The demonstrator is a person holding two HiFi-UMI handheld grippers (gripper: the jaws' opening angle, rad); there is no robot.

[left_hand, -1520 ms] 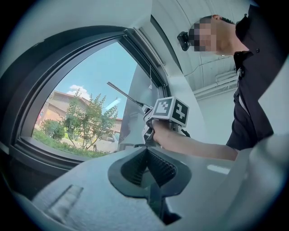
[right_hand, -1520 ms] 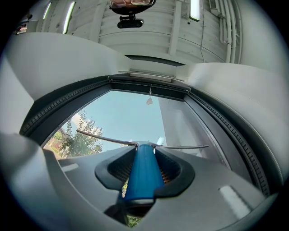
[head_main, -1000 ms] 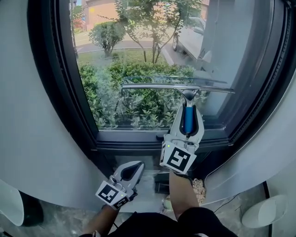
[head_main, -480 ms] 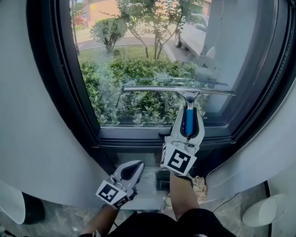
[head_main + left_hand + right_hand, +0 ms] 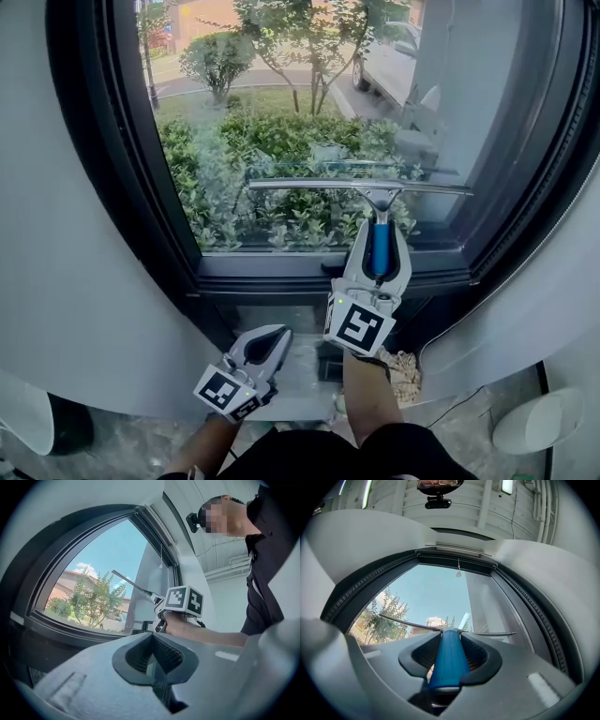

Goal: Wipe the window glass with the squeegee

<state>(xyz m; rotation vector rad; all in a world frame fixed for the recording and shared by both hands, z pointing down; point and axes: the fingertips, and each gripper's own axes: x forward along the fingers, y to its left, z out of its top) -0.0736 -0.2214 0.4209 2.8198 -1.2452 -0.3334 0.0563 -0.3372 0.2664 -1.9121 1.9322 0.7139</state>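
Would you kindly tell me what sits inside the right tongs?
The squeegee is clamped by its blue handle between the right tongs, its blade up at the window glass. The handle covers the gap beneath it.

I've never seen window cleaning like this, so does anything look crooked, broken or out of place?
Nothing looks broken or spilled. The squeegee lies level across the window glass, its handle clamped in the right gripper. The left gripper hangs shut and empty. A crumpled pale bundle lies under the sill.

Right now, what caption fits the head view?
Right gripper holds a blue-handled squeegee across the window glass; left gripper hangs below.
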